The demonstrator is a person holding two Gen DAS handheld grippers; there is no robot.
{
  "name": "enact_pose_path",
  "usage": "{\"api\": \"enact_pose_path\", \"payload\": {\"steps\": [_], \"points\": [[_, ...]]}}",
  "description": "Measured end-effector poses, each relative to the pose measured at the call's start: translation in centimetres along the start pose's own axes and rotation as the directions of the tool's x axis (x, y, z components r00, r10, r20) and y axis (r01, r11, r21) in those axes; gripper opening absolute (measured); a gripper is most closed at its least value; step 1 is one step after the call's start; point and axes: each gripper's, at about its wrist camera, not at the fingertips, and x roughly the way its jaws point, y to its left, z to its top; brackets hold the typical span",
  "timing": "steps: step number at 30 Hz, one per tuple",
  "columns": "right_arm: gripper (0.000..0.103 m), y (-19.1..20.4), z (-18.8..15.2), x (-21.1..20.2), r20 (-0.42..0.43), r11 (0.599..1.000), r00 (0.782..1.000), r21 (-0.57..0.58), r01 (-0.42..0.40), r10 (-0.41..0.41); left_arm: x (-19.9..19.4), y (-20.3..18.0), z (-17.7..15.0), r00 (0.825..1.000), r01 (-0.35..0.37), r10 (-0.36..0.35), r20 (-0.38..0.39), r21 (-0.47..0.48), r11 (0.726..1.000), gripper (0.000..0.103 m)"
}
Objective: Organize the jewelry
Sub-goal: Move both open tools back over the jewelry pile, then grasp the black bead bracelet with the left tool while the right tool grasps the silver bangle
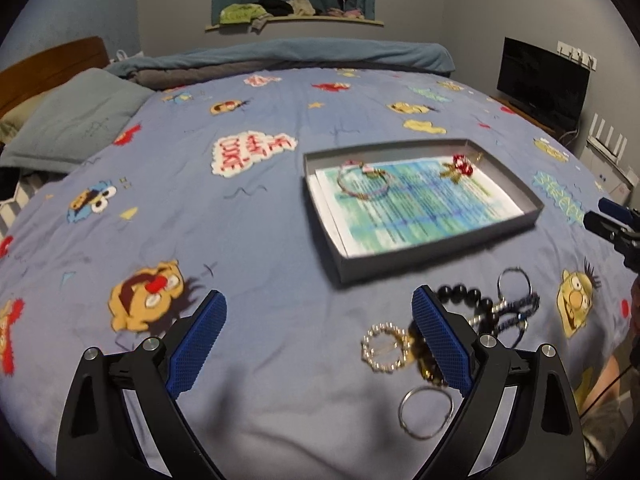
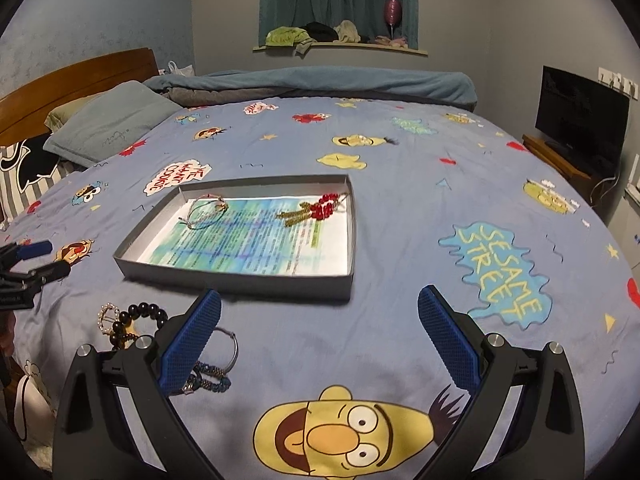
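Observation:
A shallow grey box [image 1: 440, 258] [image 2: 240, 282] lined with printed paper lies on the bed. Inside are a thin bracelet [image 1: 362, 184] [image 2: 204, 212] and a red-and-gold piece [image 1: 460, 166] [image 2: 316, 210]. Loose jewelry lies in front of the box: a pearl ring-shaped bracelet [image 1: 386, 348] [image 2: 108, 316], a black bead bracelet [image 1: 466, 294] [image 2: 142, 312], silver bangles [image 1: 426, 412] [image 2: 230, 348] and dark braided bracelets [image 1: 516, 308] [image 2: 210, 378]. My left gripper [image 1: 320, 312] is open and empty above the bed, left of the loose pile. My right gripper [image 2: 320, 312] is open and empty, right of the pile.
The bed has a blue cartoon-print cover [image 1: 280, 120]. Pillows [image 1: 76, 120] and a wooden headboard [image 2: 76, 80] are at the left, a rolled blanket [image 1: 300, 54] at the far edge. A TV [image 2: 580, 116] stands at the right by the wall.

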Motion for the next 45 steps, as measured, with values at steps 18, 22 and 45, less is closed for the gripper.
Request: {"api": "enact_pose_path", "payload": {"steps": [18,22,45], "points": [[0.097,1.9,-3.5,0.8,-0.054,0.999,0.997,-0.014,-0.05,0.049,1.7,-2.1,-5.1,0.995,0.073,-0.069,-0.07,0.059,0.996,0.093],[0.097,2.2,-4.1,1.3,-0.076,0.998,0.995,-0.011,-0.069,0.068,2.5,-2.3,-5.6,0.994,0.087,-0.083,-0.077,0.048,0.995,0.093],[0.059,3.7,-4.8,3.3,-0.127,0.993,0.986,-0.029,-0.111,0.107,4.7,-5.9,-1.9,0.985,0.167,-0.162,-0.05,0.114,0.979,0.051]]}}
